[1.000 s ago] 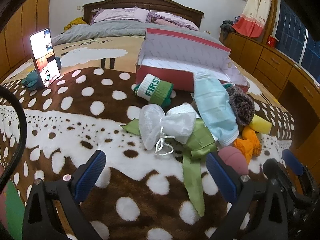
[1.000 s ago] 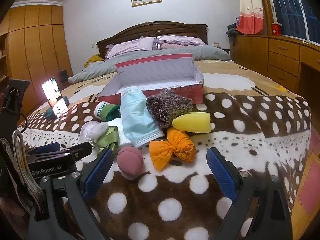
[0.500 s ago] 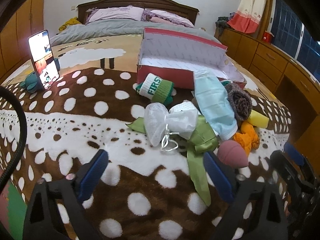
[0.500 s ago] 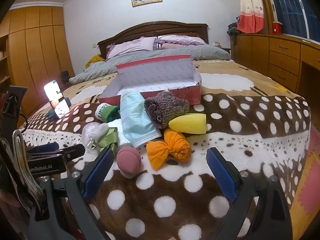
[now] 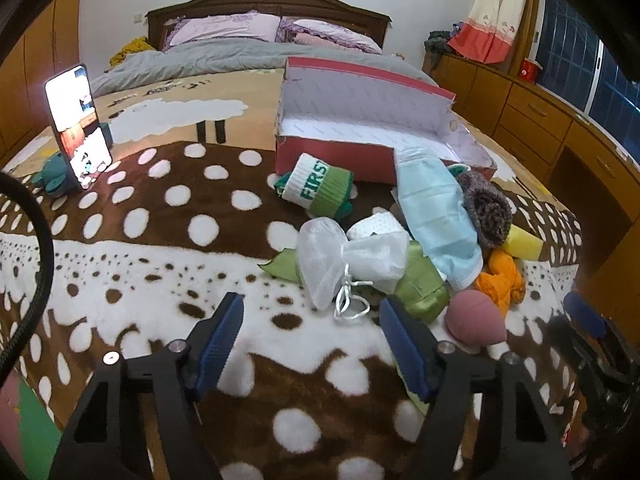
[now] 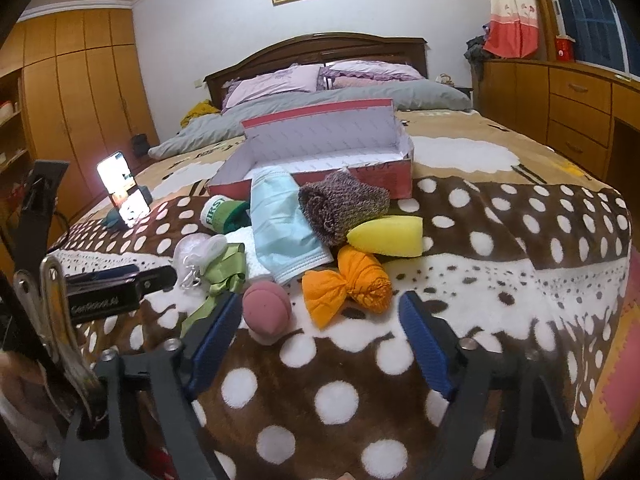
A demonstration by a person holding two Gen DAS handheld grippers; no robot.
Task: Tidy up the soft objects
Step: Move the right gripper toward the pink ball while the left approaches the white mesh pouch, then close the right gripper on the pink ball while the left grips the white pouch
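A pile of soft things lies on the spotted blanket before an open red box [image 5: 360, 152] [image 6: 320, 160]: a white mesh pouch [image 5: 344, 260], a green ribbon [image 5: 420, 284], a green-white sock [image 5: 316, 188], a blue cloth [image 5: 436, 216] [image 6: 284, 224], a brown knit roll [image 6: 340, 204], a yellow sponge [image 6: 388, 236], an orange cloth bundle [image 6: 348, 284] and a pink ball [image 5: 476, 316] [image 6: 266, 308]. My left gripper [image 5: 312, 344] is open and empty just short of the pouch. My right gripper [image 6: 320, 336] is open and empty, near the ball and orange bundle.
A lit phone [image 5: 76, 120] stands on a holder at the left of the bed. Pillows and a grey quilt [image 5: 240, 52] lie beyond the box. Wooden drawers [image 5: 560, 128] run along the right wall, wardrobes along the left.
Both grippers have moved forward toward the pile, so the soft things show larger and closer to the fingertips. Nothing on the bed has moved.
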